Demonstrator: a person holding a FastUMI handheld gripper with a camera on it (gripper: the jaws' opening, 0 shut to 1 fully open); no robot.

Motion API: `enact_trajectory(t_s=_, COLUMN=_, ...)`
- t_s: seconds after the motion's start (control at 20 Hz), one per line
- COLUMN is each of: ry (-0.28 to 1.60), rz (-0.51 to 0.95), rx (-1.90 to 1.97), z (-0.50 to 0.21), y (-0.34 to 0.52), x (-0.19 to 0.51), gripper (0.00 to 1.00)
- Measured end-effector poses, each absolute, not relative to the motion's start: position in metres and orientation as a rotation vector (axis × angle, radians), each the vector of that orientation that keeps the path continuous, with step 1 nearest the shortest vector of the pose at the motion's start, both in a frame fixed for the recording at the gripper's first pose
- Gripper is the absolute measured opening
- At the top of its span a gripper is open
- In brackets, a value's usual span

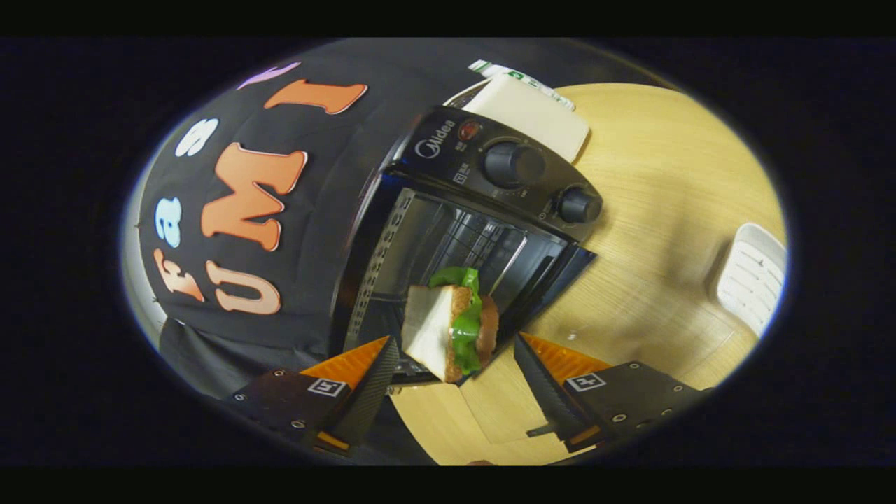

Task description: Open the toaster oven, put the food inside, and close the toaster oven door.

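Observation:
The black toaster oven stands on the wooden table with its door swung down and open, so the wire rack inside shows. A sandwich of white bread, green lettuce and a brown patty sits at the oven's mouth, by the open door's edge. It lies between my gripper's two fingertips. The finger on the bread side is right against the bread. A small gap separates the other finger from the patty side. The gripper is open.
A cream-white box stands behind the oven's control panel with its two knobs. A white slotted basket sits on the table, off to the side past the door. Black cloth hangs along the oven's other side.

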State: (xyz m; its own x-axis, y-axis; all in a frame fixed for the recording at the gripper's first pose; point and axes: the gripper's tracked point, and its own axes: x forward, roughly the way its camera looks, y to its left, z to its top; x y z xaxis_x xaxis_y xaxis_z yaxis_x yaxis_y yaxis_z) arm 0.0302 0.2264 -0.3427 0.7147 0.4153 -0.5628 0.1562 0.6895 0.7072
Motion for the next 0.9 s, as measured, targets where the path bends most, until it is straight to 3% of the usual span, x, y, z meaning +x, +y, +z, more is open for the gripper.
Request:
enact_trajectory(t_s=0.5, ry=0.726, rz=0.227, rx=0.185, z=-0.318, y=0.177, x=-0.074, gripper=0.98)
enact_trajectory(t_s=0.9, ry=0.747, rz=0.274, rx=-0.118, z=-0.366, y=0.171, x=-0.115, gripper=0.98)
